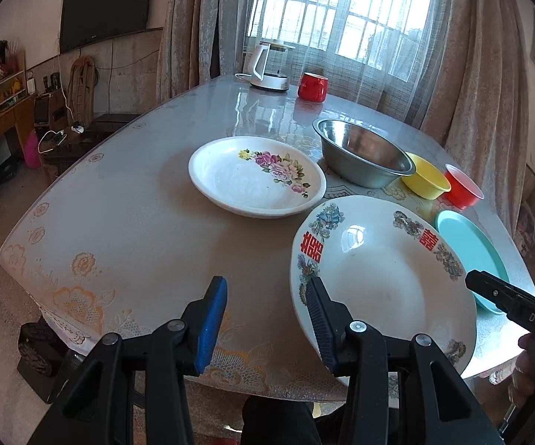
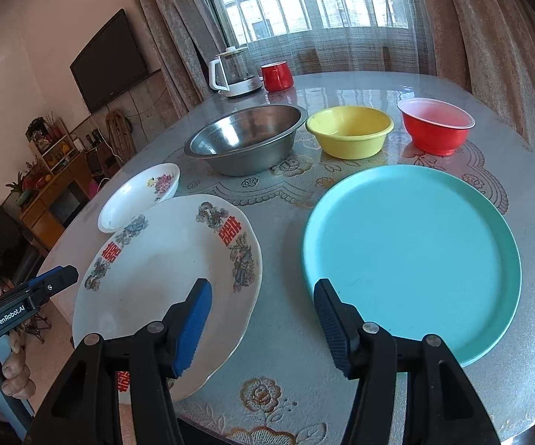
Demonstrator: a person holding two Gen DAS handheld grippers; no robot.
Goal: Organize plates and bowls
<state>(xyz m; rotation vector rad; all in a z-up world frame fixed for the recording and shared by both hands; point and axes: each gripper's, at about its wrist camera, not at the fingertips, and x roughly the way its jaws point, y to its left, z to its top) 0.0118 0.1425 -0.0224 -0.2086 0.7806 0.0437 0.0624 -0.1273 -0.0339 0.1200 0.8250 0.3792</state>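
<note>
White large plate (image 1: 378, 278) with red characters lies at the table's (image 1: 137, 230) near edge, beside the teal plate (image 2: 415, 252); steel bowl (image 2: 245, 141), yellow bowl (image 2: 349, 131) and red bowl (image 2: 436, 126) stand behind; left gripper (image 1: 267, 319) and right gripper (image 2: 263, 322) — jaws parted, nothing held.

The big plate (image 2: 163, 289) is white with red characters and blue-grey ornaments on its rim. The small plate (image 1: 256, 181) is white with pink roses (one yellow flower too). The flat plate (image 2: 412, 259) is plain turquoise. The bowls: one steel-grey (image 2: 247, 141), one yellow (image 2: 349, 131), one red (image 2: 436, 126).
</note>
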